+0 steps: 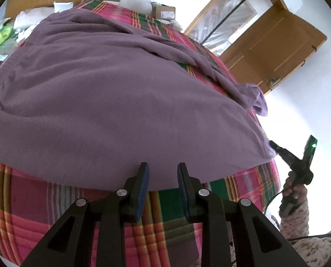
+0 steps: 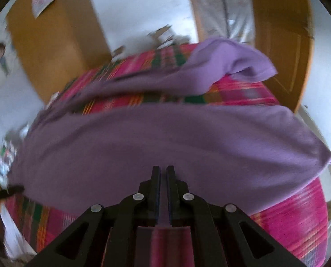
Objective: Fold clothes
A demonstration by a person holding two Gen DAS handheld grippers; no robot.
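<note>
A purple garment (image 1: 112,102) lies spread on a bed with a pink and green plaid cover (image 1: 23,209). One sleeve (image 1: 257,99) trails off to the right. My left gripper (image 1: 162,169) is open, its blue-padded fingertips at the near hem with nothing held. In the left wrist view, a hand holds my right gripper (image 1: 273,145) at the garment's near right corner, which is drawn to a point at its tips. The right wrist view is motion-blurred. There the right gripper (image 2: 163,171) is shut on the near edge of the purple garment (image 2: 165,138), with only a thin gap showing between its fingers.
Cardboard boxes (image 1: 164,11) and white bags sit at the far end of the bed. A wooden door (image 1: 274,51) stands to the right and a wooden wardrobe (image 2: 49,33) to the left. A person's patterned sleeve (image 1: 296,218) is at the lower right.
</note>
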